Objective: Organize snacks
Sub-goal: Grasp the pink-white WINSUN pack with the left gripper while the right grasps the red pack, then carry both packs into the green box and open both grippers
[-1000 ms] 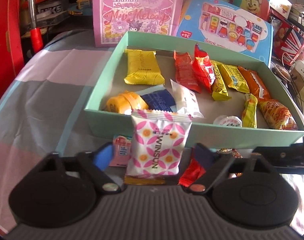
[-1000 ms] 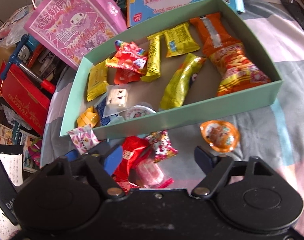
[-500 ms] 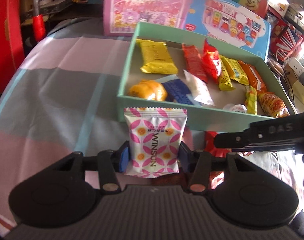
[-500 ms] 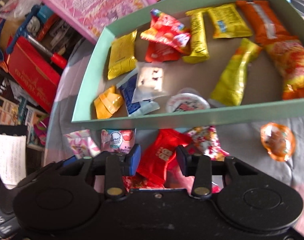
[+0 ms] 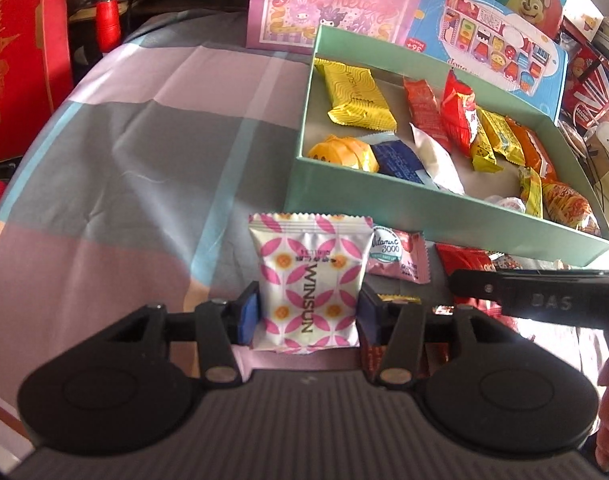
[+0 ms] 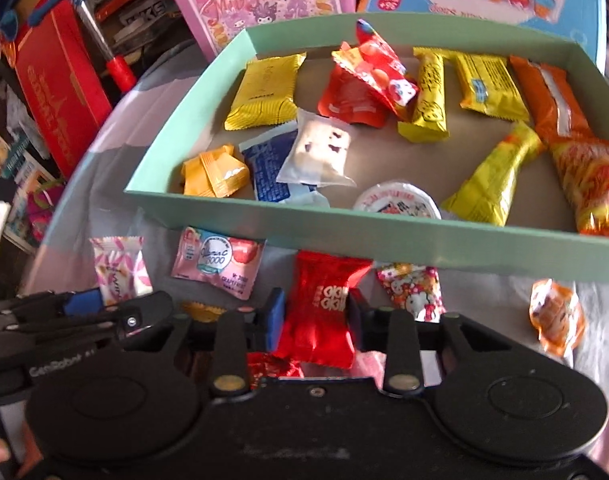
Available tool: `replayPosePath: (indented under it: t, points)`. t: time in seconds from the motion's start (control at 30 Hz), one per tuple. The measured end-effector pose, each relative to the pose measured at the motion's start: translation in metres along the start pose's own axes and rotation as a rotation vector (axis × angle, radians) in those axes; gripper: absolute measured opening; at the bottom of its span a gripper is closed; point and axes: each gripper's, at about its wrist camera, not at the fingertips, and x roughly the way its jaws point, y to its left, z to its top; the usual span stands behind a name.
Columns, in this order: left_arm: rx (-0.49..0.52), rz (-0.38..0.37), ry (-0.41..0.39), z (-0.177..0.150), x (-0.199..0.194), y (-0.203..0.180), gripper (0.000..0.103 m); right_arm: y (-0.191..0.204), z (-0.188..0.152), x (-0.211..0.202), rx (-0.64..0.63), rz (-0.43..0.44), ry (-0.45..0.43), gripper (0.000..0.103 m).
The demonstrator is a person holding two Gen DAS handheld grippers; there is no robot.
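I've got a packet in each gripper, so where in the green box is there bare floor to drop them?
Barest floor of the green box lies mid-right, between the white round cup, the yellow tube packet and the upright yellow bar. A smaller patch sits behind the orange folded candy. The near-left corner and back row are crowded.

A cloth in pink, grey and pale-blue blocks (image 5: 136,152) covers the surface. On it sits a mint-green box (image 6: 384,236). Just in front of the box's near wall lie a pink Vitamin C sachet (image 6: 218,266), a cartoon-printed candy (image 6: 414,292) and an orange jelly cup (image 6: 556,318).
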Motion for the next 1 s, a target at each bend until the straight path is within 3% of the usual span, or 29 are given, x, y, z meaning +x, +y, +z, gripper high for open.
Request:
replayPosePath:
  t: [0.57,1.0]
  points:
    - [0.087,-0.100,-0.042,0.012,-0.034,-0.038,0.049,-0.049,-0.006,-0.075,0.095,0.134,-0.107,0.031]
    - [0.205,-0.171,-0.074,0.082,-0.019,-0.105,0.049,-0.101,0.055,-0.085,0.233,0.095,-0.228,0.031]
